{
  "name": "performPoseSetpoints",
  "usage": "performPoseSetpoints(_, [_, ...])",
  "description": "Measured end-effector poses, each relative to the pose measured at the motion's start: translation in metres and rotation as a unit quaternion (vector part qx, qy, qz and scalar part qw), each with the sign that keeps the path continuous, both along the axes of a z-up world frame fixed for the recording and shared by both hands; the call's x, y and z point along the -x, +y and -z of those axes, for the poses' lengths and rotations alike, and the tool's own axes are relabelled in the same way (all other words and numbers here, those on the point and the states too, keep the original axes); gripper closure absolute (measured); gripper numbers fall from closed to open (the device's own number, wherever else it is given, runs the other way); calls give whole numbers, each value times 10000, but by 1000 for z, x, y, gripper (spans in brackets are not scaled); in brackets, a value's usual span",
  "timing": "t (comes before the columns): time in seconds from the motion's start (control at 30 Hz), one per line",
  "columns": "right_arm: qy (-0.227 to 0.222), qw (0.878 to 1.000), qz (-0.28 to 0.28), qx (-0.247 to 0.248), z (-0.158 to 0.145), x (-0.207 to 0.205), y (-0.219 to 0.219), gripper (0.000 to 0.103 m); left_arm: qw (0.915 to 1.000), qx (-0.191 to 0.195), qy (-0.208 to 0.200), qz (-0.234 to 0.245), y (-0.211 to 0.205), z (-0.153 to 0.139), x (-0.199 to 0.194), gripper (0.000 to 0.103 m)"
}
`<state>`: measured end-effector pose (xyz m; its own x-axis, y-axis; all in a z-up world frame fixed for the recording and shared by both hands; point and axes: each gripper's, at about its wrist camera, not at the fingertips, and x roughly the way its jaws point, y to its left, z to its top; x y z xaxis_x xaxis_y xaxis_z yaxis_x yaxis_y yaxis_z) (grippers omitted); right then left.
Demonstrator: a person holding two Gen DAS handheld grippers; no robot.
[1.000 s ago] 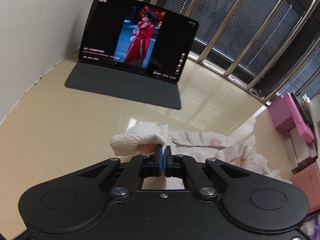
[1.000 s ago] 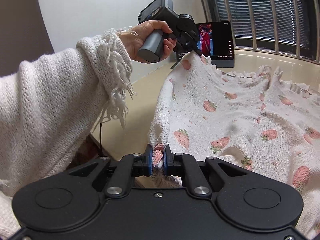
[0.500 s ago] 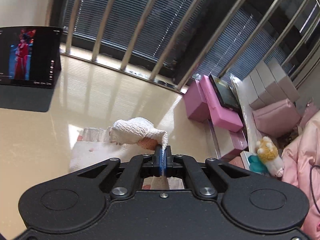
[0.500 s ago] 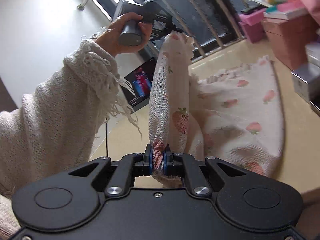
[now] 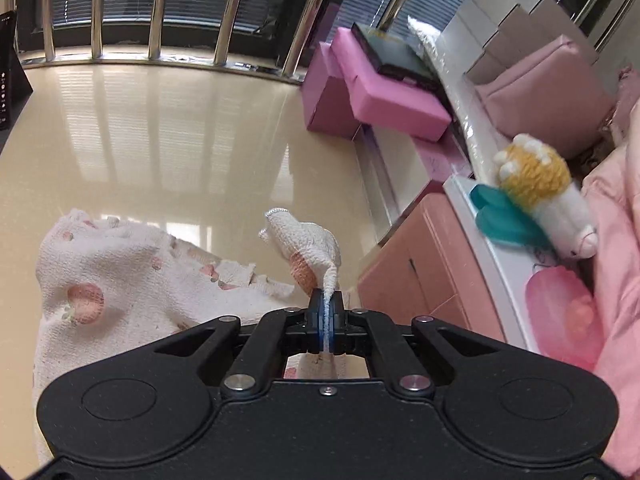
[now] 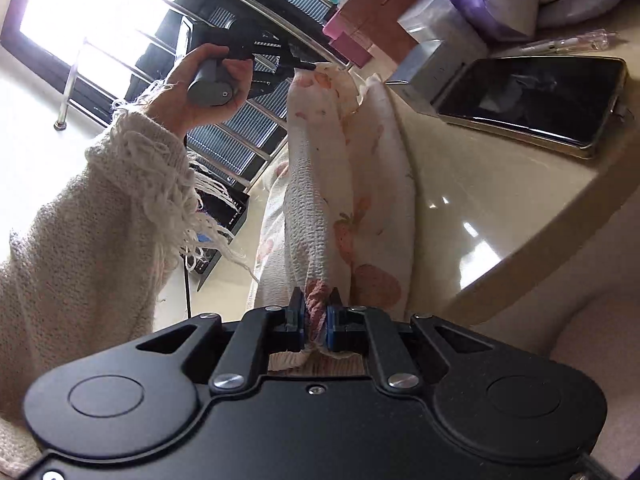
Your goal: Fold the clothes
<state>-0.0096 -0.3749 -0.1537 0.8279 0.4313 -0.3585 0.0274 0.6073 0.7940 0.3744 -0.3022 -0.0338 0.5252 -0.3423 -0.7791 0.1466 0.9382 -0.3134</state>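
The garment is white crinkled cloth with a strawberry print (image 5: 120, 280). My left gripper (image 5: 327, 312) is shut on one corner of it, which pokes up past the fingertips. My right gripper (image 6: 314, 316) is shut on another bunched corner of the same garment (image 6: 312, 208). In the right wrist view the cloth hangs stretched between the two grippers above the cream table (image 6: 500, 200), and the left gripper (image 6: 308, 65) shows at the top, held by a hand in a white knit sleeve (image 6: 100, 240). The lower part of the cloth drapes onto the table.
Pink boxes (image 5: 372, 92) and a peach box (image 5: 420, 272) stand at the table's right edge, with a plush toy (image 5: 540, 196) on a white ledge. A dark phone (image 6: 532, 96) and grey box (image 6: 424, 68) lie on the table. Window bars (image 5: 160, 12) run behind.
Both grippers have swung to the right and lifted, carrying the cloth's edge up and over. The tablet has slid out of the left view; the cloth now hangs more steeply.
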Motion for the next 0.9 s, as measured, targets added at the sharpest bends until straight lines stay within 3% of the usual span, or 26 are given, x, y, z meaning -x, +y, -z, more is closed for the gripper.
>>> performPoseSetpoints(0.1, [30, 10000, 44, -39, 5, 1, -4, 93, 9996, 166, 247, -22, -8, 18, -3, 91])
performPoseSetpoints(0.17, [65, 9999, 66, -64, 7, 2, -7, 92, 9978, 491, 451, -56, -8, 25, -6, 62])
performPoseSetpoints(0.23, [100, 9999, 82, -96, 10, 2, -10, 90, 9952, 872, 445, -45, -4, 27, -4, 50])
performPoseSetpoints(0.33, [141, 9998, 78, -83, 11, 1, -12, 88, 9947, 1003, 202, 87, 1, 16, 2, 42])
performPoseSetpoints(0.47, [89, 9999, 49, 66, 3, 5, -13, 82, 9984, 420, -258, 276, 17, -2, 14, 38])
performPoseSetpoints(0.57, [90, 9993, 69, 349, -7, 11, -13, 54, 9971, -239, -541, 486, 35, -11, 29, 38])
performPoseSetpoints(0.6, [90, 9990, 76, 430, -10, 13, -13, 48, 9955, -418, -640, 565, 45, -13, 37, 38])
performPoseSetpoints(0.7, [-46, 9964, 94, 845, -24, 21, -14, 45, 9909, -667, -875, 770, 84, -20, 68, 35])
performPoseSetpoints(0.83, [-348, 9813, -58, 1890, -47, 28, -5, 14, 9800, -1132, -1399, 848, 137, -25, 129, 19])
performPoseSetpoints(0.9, [-441, 9683, -235, 2449, -57, 28, 3, 11, 9696, -1454, -1752, 900, 159, -29, 166, 8])
